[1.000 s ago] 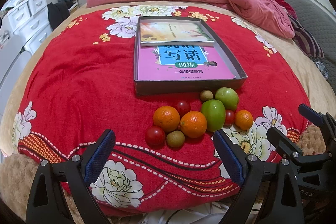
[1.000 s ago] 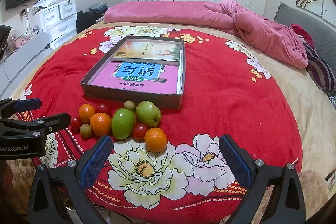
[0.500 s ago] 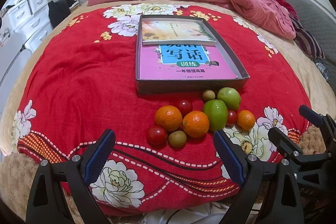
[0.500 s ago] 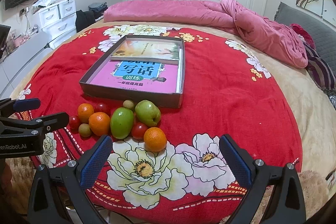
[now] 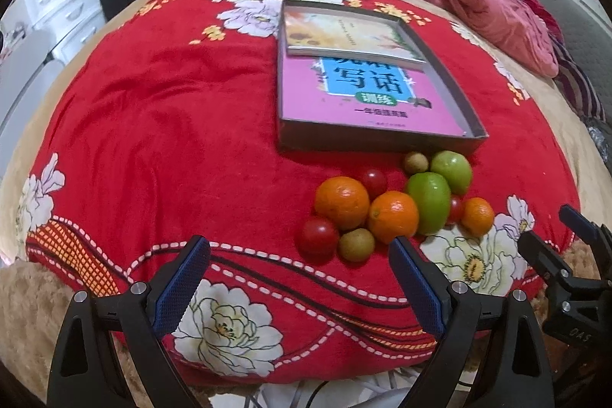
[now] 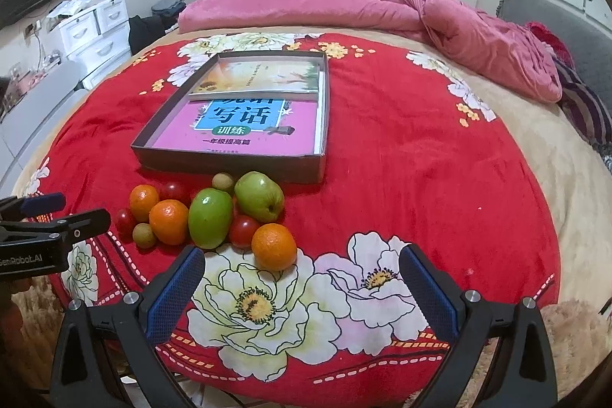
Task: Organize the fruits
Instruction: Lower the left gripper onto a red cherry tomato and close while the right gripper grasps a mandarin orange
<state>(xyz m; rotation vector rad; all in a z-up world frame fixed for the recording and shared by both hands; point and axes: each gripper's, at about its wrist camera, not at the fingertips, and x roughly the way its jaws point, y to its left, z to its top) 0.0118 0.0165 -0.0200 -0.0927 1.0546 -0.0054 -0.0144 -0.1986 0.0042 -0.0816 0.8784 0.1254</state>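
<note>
Now both views sit closer to the fruits (image 5: 386,205), still heaped on the bed (image 5: 172,125) before the box (image 5: 378,140); left tongs (image 5: 300,278) and right tongs (image 6: 300,287) gape empty, nothing sorted yet

Even, soft indoor light; sharp centre, strong fisheye bending and dark corners.

Both my wrist cameras look forward over the bed's near edge, sharing the fruit pile (image 5: 390,205) and box (image 6: 244,163).
</note>
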